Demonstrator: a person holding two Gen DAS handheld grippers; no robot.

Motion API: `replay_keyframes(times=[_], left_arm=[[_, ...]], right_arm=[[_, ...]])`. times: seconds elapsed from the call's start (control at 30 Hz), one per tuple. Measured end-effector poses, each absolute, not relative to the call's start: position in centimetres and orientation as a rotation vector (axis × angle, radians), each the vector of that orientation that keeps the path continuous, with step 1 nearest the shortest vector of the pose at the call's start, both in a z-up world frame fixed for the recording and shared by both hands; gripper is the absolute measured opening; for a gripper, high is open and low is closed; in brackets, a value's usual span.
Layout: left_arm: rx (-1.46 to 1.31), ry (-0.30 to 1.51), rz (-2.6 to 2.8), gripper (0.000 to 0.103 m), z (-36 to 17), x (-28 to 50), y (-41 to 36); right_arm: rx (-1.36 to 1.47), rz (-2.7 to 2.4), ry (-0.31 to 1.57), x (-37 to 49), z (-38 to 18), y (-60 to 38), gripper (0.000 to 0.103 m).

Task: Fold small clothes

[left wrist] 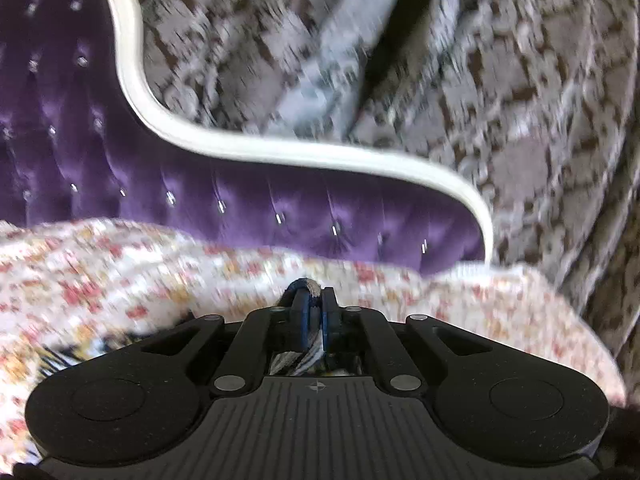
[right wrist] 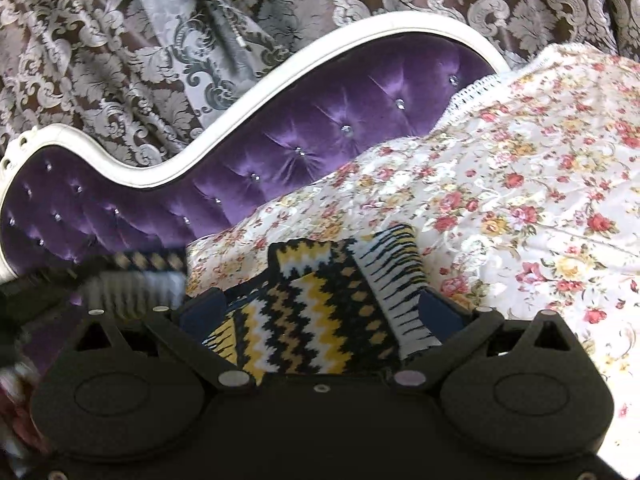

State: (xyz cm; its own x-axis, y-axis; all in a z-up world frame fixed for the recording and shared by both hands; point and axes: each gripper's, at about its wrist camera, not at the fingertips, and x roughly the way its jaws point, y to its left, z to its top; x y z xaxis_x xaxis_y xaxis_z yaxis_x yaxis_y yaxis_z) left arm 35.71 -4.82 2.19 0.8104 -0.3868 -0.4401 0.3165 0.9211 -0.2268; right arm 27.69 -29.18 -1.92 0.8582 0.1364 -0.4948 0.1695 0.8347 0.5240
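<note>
Left wrist view: the left gripper (left wrist: 316, 300) is clenched on a thin edge of knit fabric, seemingly to carry that edge across for a fold. Right wrist view: the right gripper (right wrist: 324, 300) has its jaws spread wide with the zigzag-patterned knit garment (right wrist: 316, 312) lying between them; whether the pads press on it cannot be told. The garment rests on a floral bedspread (right wrist: 520, 200), a soft flat folding surface, before a tufted purple headboard (right wrist: 320, 120) and damask curtain (right wrist: 100, 60).

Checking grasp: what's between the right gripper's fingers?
The zigzag knit garment fills the gap between the right gripper's open fingers, seen in the right wrist view.
</note>
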Motion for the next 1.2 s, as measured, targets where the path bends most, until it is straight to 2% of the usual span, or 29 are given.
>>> replay_keyframes(times=[0.07,0.1,0.13,0.27,0.33,0.5,0.7,0.93,1.2], left_arm=[[-0.110,0.519,-0.393,0.019,1.1,35.5,-5.8],[-0.091,0.527,-0.407,0.033,0.5,35.3,-6.3],[-0.080,0.532,-0.424,0.042,0.1,35.1,-6.8],[-0.054,0.561,-0.505,0.059,-0.8,34.5,-8.5],[-0.021,0.569,-0.540,0.072,-0.9,33.8,-9.0],[0.038,0.497,-0.536,0.074,-0.5,31.0,-8.1],[0.031,0.460,-0.385,0.075,-0.3,29.9,-2.9],[-0.088,0.545,-0.123,0.076,-2.0,32.5,3.9],[-0.103,0.628,-0.024,0.076,-4.6,34.8,5.5]], right_arm=[[0.601,-0.024,0.550,27.8,-2.0,-29.5,0.103],[0.604,-0.028,0.550,27.8,-2.0,-29.7,0.103],[0.608,-0.033,0.547,27.8,-2.0,-29.9,0.103],[0.624,-0.056,0.538,27.9,-2.0,-30.6,0.103],[0.632,-0.055,0.533,27.9,-2.1,-31.0,0.103],[0.618,-0.070,0.523,27.8,-2.0,-31.5,0.103],[0.588,-0.042,0.527,27.9,-2.0,-31.0,0.103],[0.482,0.006,0.532,28.2,-1.9,-29.3,0.103],[0.349,0.045,0.537,28.7,-2.0,-26.8,0.103]])
